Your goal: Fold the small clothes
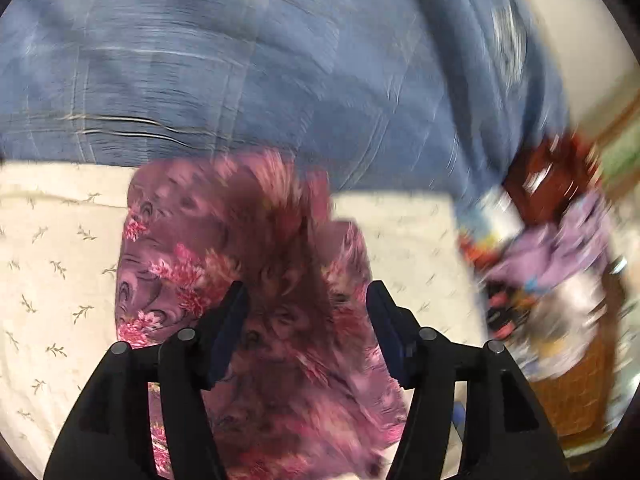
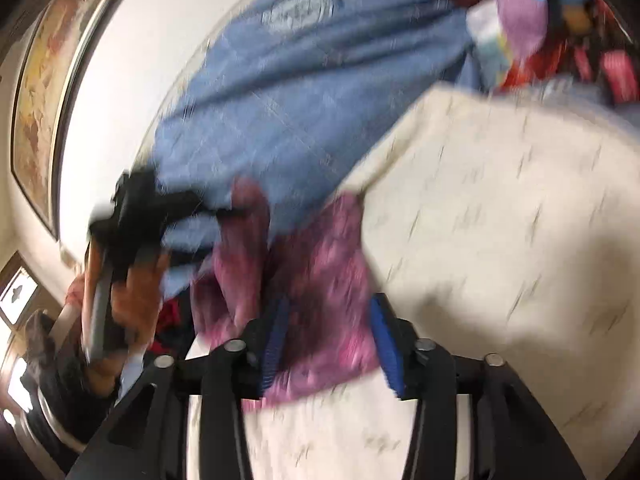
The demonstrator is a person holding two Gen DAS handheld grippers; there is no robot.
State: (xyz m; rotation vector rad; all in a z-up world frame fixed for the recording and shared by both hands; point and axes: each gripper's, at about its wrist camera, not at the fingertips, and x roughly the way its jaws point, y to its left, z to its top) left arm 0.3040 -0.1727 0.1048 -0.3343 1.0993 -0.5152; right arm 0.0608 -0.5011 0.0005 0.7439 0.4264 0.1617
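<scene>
A small pink-and-maroon floral garment (image 1: pixel 224 240) lies crumpled on the cream sheet with small leaf print (image 1: pixel 52 272). My left gripper (image 1: pixel 308 300) hangs open just above it, with cloth showing between the fingers. In the right wrist view the same garment (image 2: pixel 320 280) lies between the fingers of my right gripper (image 2: pixel 330 316), which is open and close over it. The left gripper (image 2: pixel 160 208) shows there too, held in a hand at the left, its tips at the garment's far edge. Both views are blurred.
A large blue blanket (image 1: pixel 280 60) lies behind the garment. A wicker basket (image 1: pixel 572 396) heaped with mixed clothes (image 1: pixel 560 248) stands at the right. A framed picture (image 2: pixel 48 92) hangs on the wall at the left in the right wrist view.
</scene>
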